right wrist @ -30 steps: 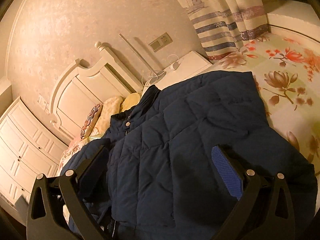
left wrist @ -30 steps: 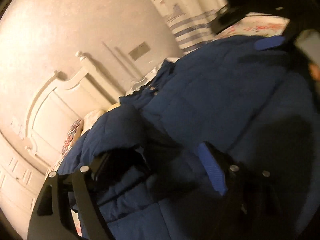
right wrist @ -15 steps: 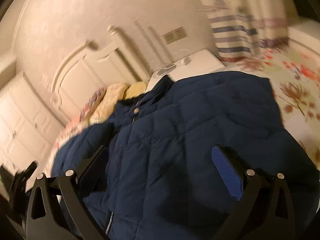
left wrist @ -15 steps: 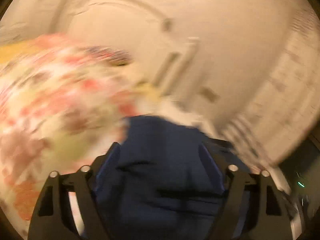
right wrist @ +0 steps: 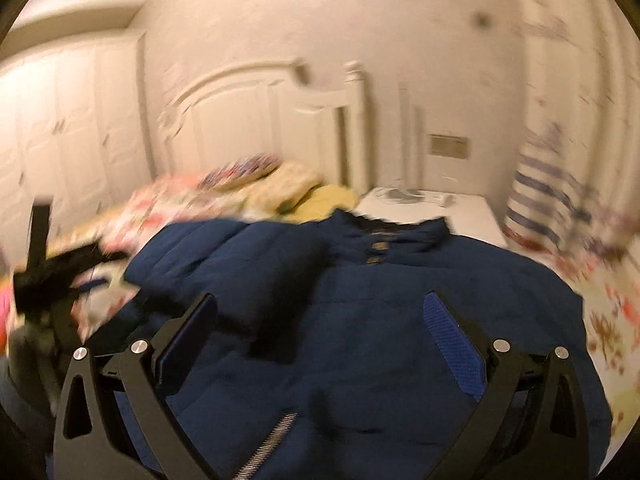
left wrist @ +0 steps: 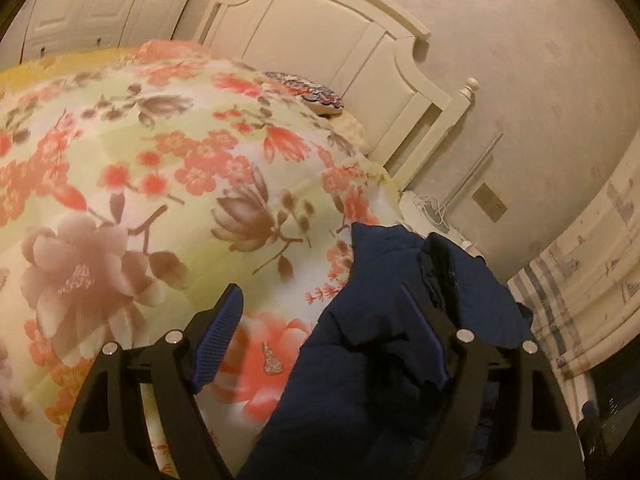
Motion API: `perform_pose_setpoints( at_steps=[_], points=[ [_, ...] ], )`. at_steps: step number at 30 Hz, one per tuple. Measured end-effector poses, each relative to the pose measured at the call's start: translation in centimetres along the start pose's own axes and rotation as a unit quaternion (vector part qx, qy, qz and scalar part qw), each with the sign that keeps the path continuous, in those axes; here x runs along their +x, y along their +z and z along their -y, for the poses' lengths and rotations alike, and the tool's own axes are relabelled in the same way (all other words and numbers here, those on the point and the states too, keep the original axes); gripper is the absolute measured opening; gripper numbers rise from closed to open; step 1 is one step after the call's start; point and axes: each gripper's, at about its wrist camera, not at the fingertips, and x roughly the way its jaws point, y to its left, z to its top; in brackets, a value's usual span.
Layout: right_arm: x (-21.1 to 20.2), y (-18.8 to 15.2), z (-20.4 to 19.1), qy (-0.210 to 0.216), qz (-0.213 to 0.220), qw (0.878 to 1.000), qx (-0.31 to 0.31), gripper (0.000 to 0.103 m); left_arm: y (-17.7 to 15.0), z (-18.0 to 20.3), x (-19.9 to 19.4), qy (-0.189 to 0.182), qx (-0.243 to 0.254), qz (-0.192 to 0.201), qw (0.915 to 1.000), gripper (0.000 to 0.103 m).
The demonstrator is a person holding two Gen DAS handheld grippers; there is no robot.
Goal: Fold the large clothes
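A dark blue padded jacket [right wrist: 360, 264] lies spread on the bed, collar and snaps toward the headboard, its zipper [right wrist: 268, 440] near the camera. My right gripper [right wrist: 320, 320] hovers wide open over its middle, with nothing pinched. In the left wrist view a bunched edge of the jacket [left wrist: 360, 380] rises between the fingers and wraps the right finger [left wrist: 432, 344]. The left pad [left wrist: 216, 340] stands free over the bedspread. My left gripper [left wrist: 324, 332] is open, its jaws opening a little.
The floral bedspread [left wrist: 160, 160] fills the left of the left wrist view. Behind it stand a cream headboard [left wrist: 340, 40] and pillows [right wrist: 288, 188]. A white nightstand [right wrist: 432, 208], a striped curtain [right wrist: 548, 192] and wardrobe doors [right wrist: 60, 120] ring the bed.
The left gripper swung off the jacket's body toward the bare bedspread and rolled over, with a jacket edge between its fingers. The right gripper rolled upright and lifted a little; its view is blurred.
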Motion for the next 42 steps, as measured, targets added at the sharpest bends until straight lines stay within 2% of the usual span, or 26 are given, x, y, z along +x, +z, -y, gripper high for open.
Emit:
perform_pose_setpoints(
  at_steps=[3, 5, 9, 13, 15, 16, 17, 18, 20, 21, 22, 24, 25, 26, 28, 30, 33, 35, 36, 37, 42],
  points=[
    [1.0, 0.2, -5.3, -0.026, -0.025, 0.994, -0.103, 0.099, -0.3, 0.6, -0.2, 0.001, 0.014, 0.003, 0.9999, 0.079],
    [2.8, 0.0, -9.3, -0.035, -0.053, 0.98, -0.186, 0.099, -0.2, 0.6, -0.3, 0.0, 0.013, 0.004, 0.9999, 0.079],
    [6.3, -1.1, -14.9, -0.065, -0.077, 0.949, -0.3, 0.099, 0.0, -0.1, -0.5, 0.003, -0.005, 0.01, 0.9999, 0.08],
    [9.0, -1.3, -17.5, -0.071, -0.078, 0.936, -0.337, 0.099, 0.2, -0.9, -0.9, 0.012, -0.021, 0.021, 0.9995, 0.081],
    [10.0, -1.1, -18.3, -0.067, -0.081, 0.935, -0.338, 0.098, 0.2, -1.0, -1.1, 0.013, -0.022, 0.026, 0.9993, 0.081],
    [10.3, -0.8, -18.3, -0.059, -0.082, 0.939, -0.329, 0.093, 0.2, -0.9, -1.1, 0.013, -0.02, 0.027, 0.9993, 0.081],
    [10.4, -0.5, -18.1, -0.043, -0.086, 0.944, -0.316, 0.085, 0.2, -0.8, -1.1, 0.012, -0.017, 0.028, 0.9994, 0.081],
    [10.4, 0.1, -17.5, -0.017, -0.096, 0.952, -0.292, 0.06, 0.1, -0.7, -1.1, 0.013, -0.013, 0.029, 0.9994, 0.081],
    [9.7, 1.3, -15.7, 0.03, -0.097, 0.969, -0.226, 0.041, 0.1, -0.5, -1.2, 0.014, -0.009, 0.03, 0.9994, 0.081],
    [8.8, 2.3, -13.8, 0.055, -0.084, 0.979, -0.175, 0.038, 0.1, -0.4, -1.3, 0.014, -0.007, 0.031, 0.9994, 0.081],
    [8.1, 2.8, -12.2, 0.066, -0.074, 0.985, -0.138, 0.035, 0.1, -0.4, -1.3, 0.015, -0.005, 0.031, 0.9994, 0.081],
    [5.9, 3.9, -6.5, 0.096, -0.044, 0.994, -0.011, 0.034, 0.1, -0.2, -1.3, 0.015, -0.001, 0.032, 0.9994, 0.081],
    [4.9, 4.0, -4.1, 0.106, -0.03, 0.993, 0.047, 0.034, 0.1, -0.1, -1.4, 0.015, 0.003, 0.032, 0.9994, 0.082],
    [3.9, 3.7, -0.7, 0.115, -0.013, 0.986, 0.118, 0.034, 0.0, 0.0, -1.4, 0.016, 0.006, 0.032, 0.9994, 0.082],
    [2.4, 1.9, 5.9, 0.123, 0.008, 0.958, 0.259, 0.035, -0.1, 0.5, -1.4, 0.017, 0.018, 0.033, 0.9992, 0.082],
    [2.2, -0.3, 10.3, 0.108, -0.009, 0.938, 0.329, 0.035, -0.2, 1.0, -1.3, 0.018, 0.031, 0.034, 0.9988, 0.084],
    [2.5, -3.0, 13.1, 0.067, -0.054, 0.936, 0.343, 0.036, -0.3, 1.6, -1.4, 0.02, 0.048, 0.036, 0.998, 0.085],
    [3.1, -4.5, 14.2, 0.074, -0.07, 0.923, 0.371, 0.036, -0.4, 1.8, -1.4, 0.021, 0.055, 0.038, 0.9976, 0.085],
    [3.2, -5.4, 14.8, 0.088, -0.066, 0.913, 0.392, 0.036, -0.4, 1.9, -1.4, 0.021, 0.057, 0.038, 0.9975, 0.086],
    [3.2, -5.7, 15.0, 0.092, -0.063, 0.909, 0.401, 0.037, -0.4, 2.0, -1.4, 0.021, 0.058, 0.037, 0.9974, 0.086],
    [3.6, -5.6, 15.0, 0.102, -0.066, 0.905, 0.407, 0.043, -0.4, 2.0, -1.3, 0.021, 0.058, 0.037, 0.9974, 0.086]
  ],
)
